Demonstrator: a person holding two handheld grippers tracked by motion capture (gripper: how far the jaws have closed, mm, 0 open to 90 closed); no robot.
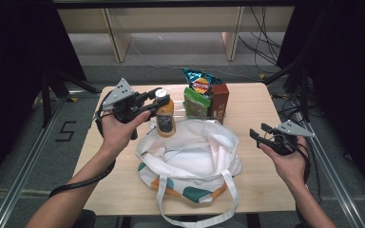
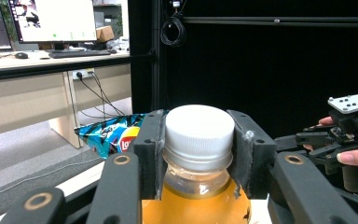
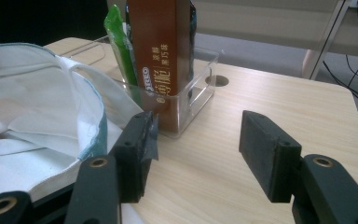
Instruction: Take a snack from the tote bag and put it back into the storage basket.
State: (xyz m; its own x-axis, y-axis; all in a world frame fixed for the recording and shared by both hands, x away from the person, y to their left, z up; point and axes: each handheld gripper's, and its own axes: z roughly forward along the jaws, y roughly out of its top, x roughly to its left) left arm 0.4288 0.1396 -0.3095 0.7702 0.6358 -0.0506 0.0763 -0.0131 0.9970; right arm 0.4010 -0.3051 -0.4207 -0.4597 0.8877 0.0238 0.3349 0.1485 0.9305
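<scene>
We are holding the bottle [image 1: 165, 118] by its cap in the left gripper [image 1: 156, 99], just over the bag [image 1: 190, 156]. Next we should be lowering it in. The right gripper [image 1: 261, 132] is waiting, open and empty.

One bottle [image 1: 165, 117], one tote bag [image 1: 190, 159], three snack packs [image 1: 204, 97] (in a clear tray [image 3: 200, 100])

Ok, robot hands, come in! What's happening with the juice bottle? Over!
Left gripper shut on juice bottle at its cap, above the open tote bag. Right gripper open, holding nothing. Nothing blocking the bag.
</scene>
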